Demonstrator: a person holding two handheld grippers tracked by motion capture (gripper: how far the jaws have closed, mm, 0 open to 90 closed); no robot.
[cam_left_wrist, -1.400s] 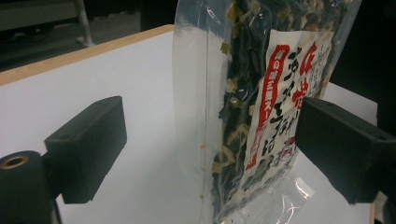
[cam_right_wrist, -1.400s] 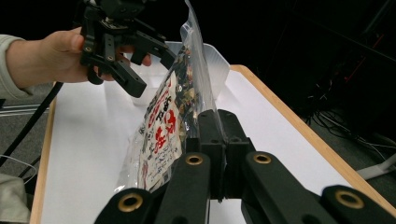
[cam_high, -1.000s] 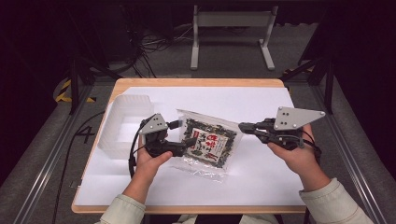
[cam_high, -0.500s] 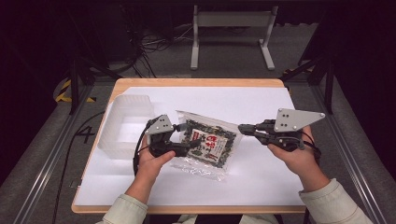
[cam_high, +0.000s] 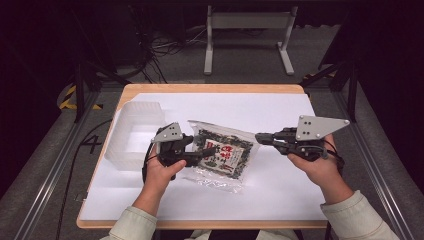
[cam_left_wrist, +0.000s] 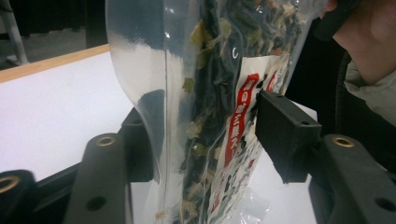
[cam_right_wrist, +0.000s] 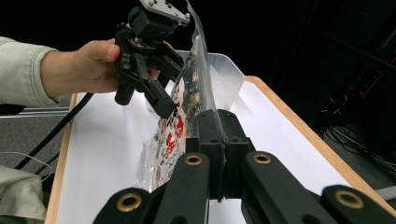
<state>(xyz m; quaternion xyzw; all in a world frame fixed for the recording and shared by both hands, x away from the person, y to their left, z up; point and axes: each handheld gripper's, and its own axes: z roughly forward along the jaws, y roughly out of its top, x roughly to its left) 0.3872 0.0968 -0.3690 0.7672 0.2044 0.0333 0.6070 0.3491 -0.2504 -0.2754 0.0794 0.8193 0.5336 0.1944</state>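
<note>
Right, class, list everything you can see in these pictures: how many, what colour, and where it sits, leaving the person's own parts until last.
Snack bag: one, clear plastic with dark green contents and a red and white label, mid table, held between the two tools.
Plastic container: one, translucent white, left side of the table, beside the bag.
Table: one, light wood edge under a white sheet.
Metal stand: one, pale grey, on the floor beyond the table.
Cables: several, dark, on the floor at the far left.
Left tool: one, black with a grey plate, jaws just been closing with the bag's left end between them.
Right tool: one, black with a grey plate, shut on the bag's right edge.
Hands: two, pale sleeves, near edge.
</note>
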